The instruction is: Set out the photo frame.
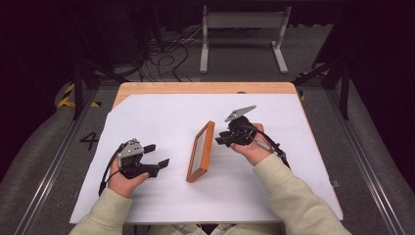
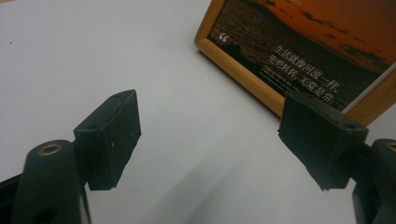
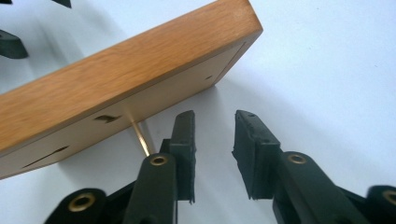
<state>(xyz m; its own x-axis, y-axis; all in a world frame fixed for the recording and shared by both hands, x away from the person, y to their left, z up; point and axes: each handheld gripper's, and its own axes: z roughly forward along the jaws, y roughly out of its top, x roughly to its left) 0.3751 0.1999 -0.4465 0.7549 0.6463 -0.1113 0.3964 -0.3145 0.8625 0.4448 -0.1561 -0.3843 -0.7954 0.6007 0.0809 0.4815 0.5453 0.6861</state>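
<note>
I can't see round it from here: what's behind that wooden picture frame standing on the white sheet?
Behind the wooden picture frame is a plain backboard with small hanger slots and a thin brass-coloured prop rod holding it up. Where the rod meets the sheet is hidden by the right gripper, whose jaws stand empty.

This is looking like a lab or recording studio rather than a home. A wooden table [image 1: 205, 88] under a white sheet [image 1: 161, 112] is standing as the centre of it. Black curtains are hanging on both sides of the table, and metal floor rails [image 1: 44, 181] are running alongside it. Beyond the table's far edge, loose cables [image 1: 166, 56] are lying on grey carpet beside a white metal stand [image 1: 244, 22]. Yellow-black hazard tape [image 1: 66, 98] is marking the floor at the table's left.
</note>
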